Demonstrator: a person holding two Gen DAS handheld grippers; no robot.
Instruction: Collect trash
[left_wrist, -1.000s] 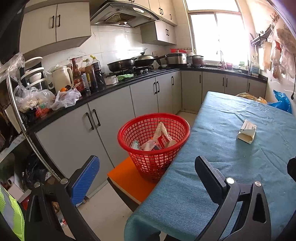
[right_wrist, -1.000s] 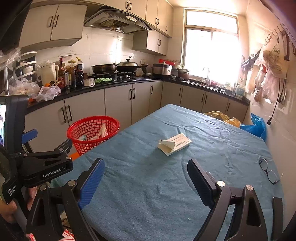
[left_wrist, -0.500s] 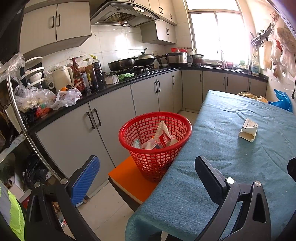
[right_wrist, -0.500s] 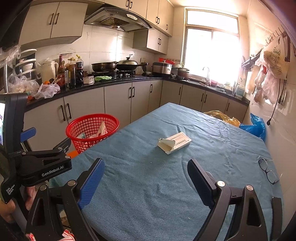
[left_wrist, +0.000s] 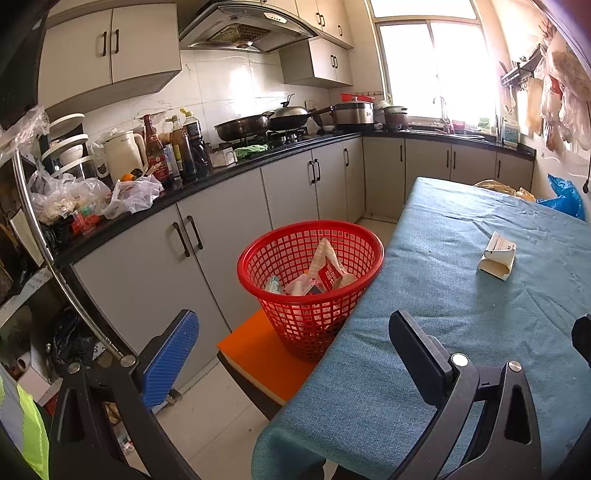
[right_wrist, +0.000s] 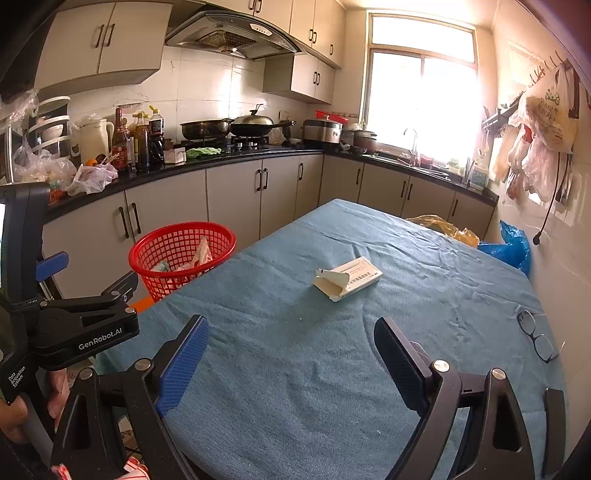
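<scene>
The right claw (right_wrist: 291, 363) hangs low over the near end of the worktop (right_wrist: 295, 369), its two fingers spread wide with nothing between them. The left claw (left_wrist: 295, 354) is likewise wide apart and empty, held off the worktop's left edge with the red basket (left_wrist: 310, 258) just ahead of it.

Against the pictures from a second ago, very little has changed: neither claw has narrowed or picked anything up, and both views have only drifted forward a touch, so that the basket and the box sit slightly lower and nearer in the frames. I read that as the start of an approach, not a grasp; the reach for the next piece of trash is barely begun.

Outward from the right claw, the flattened white carton (right_wrist: 347, 278) lies in the middle of the blue cloth, straight ahead and a little right of the claw's centre line, well apart from the fingertips, with its torn flap turned toward the camera. It looks to be the only loose trash left on the cloth. From the left claw it lies far off to the right.

The basket stands on an orange stool (left_wrist: 258, 354) touching the worktop's left edge, already holding several wrappers. A pair of glasses (right_wrist: 537, 339) rests near the right edge, probably not trash.
</scene>
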